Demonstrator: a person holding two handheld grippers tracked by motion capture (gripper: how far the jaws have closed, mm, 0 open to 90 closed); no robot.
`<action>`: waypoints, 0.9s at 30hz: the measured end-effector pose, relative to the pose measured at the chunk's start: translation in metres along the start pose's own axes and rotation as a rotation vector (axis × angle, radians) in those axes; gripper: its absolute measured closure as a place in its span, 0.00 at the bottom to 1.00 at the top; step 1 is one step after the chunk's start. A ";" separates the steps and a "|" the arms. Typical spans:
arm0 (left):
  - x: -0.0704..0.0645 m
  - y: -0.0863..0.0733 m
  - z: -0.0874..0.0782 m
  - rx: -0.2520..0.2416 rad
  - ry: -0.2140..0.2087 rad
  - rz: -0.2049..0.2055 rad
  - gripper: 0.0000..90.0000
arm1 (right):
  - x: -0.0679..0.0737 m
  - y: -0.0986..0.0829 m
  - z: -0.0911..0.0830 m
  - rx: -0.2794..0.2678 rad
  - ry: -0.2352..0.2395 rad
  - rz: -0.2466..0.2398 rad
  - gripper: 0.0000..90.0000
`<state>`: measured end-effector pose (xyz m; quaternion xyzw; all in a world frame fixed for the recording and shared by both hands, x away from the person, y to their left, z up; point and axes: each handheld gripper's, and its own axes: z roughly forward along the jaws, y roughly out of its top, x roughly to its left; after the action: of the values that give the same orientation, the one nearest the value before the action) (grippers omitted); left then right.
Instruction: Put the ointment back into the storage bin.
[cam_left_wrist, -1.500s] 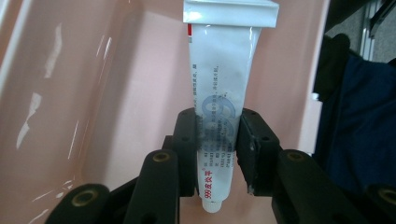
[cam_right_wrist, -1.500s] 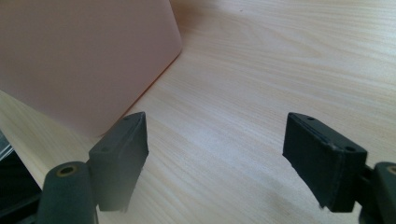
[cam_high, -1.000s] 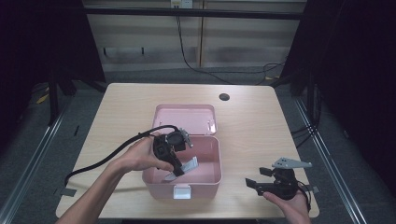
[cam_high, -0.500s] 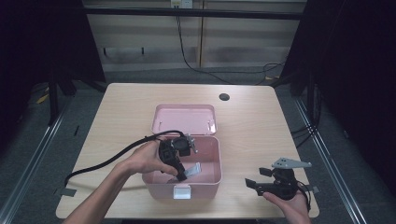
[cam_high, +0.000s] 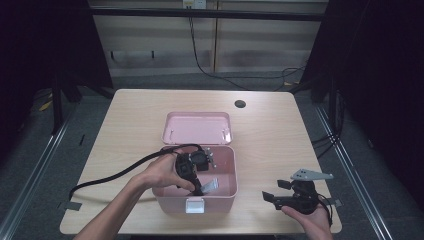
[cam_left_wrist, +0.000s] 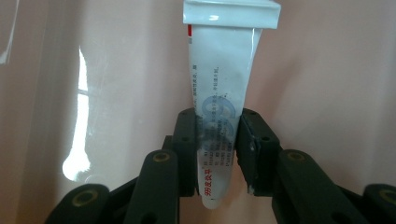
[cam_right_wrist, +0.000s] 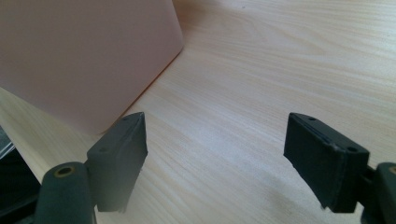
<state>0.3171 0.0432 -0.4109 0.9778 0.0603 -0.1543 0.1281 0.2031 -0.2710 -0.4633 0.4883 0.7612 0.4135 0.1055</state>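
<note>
A pink plastic box (cam_high: 227, 192) with its lid (cam_high: 197, 127) thrown back sits mid-table. My left gripper (cam_high: 200, 189) reaches down into the box, shut on a white tube (cam_left_wrist: 219, 100) with blue print and a crimped flat end. In the left gripper view the jaws pinch the tube's lower part against the pink box floor (cam_left_wrist: 327, 70). In the high view the tube (cam_high: 211, 185) lies inside the box near its front. My right gripper (cam_high: 271, 198) rests low at the table's front right, open and holding nothing. Its own view (cam_right_wrist: 217, 154) shows bare wood between the jaws and the box wall (cam_right_wrist: 84, 51) at left.
The wooden table (cam_high: 270, 135) has a dark cable hole (cam_high: 240, 104) at the back right. The left gripper's black cable (cam_high: 112, 175) trails over the left side of the table. A white latch (cam_high: 195, 205) is on the box front. Dark floor and rails surround the table.
My left gripper has moved toward the box's front and lowered deeper inside with the tube. The right gripper has stayed in place.
</note>
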 end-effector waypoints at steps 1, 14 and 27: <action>0.000 0.000 0.002 0.000 -0.005 -0.004 0.78 | 0.000 0.000 0.000 0.000 0.001 -0.001 0.23; 0.009 0.005 0.016 0.032 -0.010 -0.022 0.78 | 0.000 0.000 0.001 0.004 0.004 0.000 0.23; 0.011 0.007 0.028 0.085 -0.015 -0.026 0.78 | 0.000 0.000 0.000 0.003 0.003 -0.001 0.23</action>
<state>0.3206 0.0293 -0.4383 0.9803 0.0652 -0.1658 0.0849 0.2032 -0.2708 -0.4635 0.4876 0.7622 0.4130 0.1035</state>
